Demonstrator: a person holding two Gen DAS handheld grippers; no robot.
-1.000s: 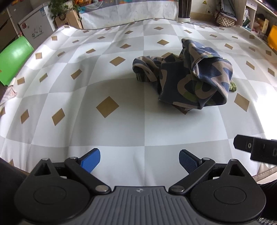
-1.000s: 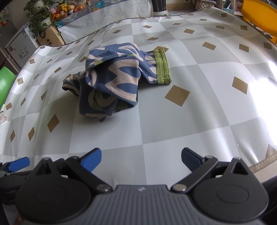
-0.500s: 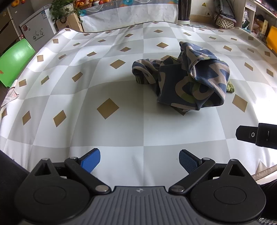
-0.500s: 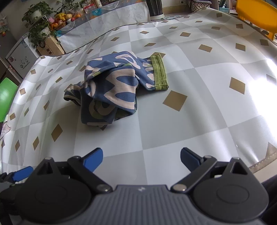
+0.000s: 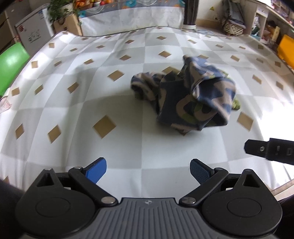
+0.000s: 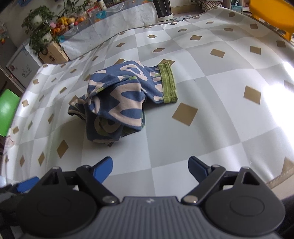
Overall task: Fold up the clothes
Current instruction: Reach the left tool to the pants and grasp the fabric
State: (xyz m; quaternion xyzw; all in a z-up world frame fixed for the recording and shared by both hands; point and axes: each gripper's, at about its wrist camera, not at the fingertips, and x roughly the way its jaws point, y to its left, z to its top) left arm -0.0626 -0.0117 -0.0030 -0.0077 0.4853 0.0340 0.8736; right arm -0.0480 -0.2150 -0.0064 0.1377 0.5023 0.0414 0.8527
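Observation:
A crumpled garment (image 5: 191, 97) in blue with pink and beige shapes lies in a heap on the checked tablecloth (image 5: 77, 117). The right wrist view shows the same garment (image 6: 121, 99) with a green cuff (image 6: 168, 81) spread toward the right. My left gripper (image 5: 148, 170) hovers open over bare cloth, well short of the heap. My right gripper (image 6: 149, 168) also stands apart from the garment; its jaws are closing slightly with nothing between them. A blue fingertip (image 6: 27, 183) of the left gripper peeks in at the lower left.
The table's near edge (image 6: 279, 179) runs at the lower right. Beyond the far edge stand a green chair (image 5: 11, 62), a potted plant (image 6: 39, 39) on a wooden box, a yellow chair (image 6: 270, 9) and shelves. A black part of the right gripper (image 5: 270, 150) reaches in from the right.
Both wrist views have pulled back a little, so the garment sits slightly farther up the frames. The right gripper's fingers stand a bit closer together. The garment has not moved.

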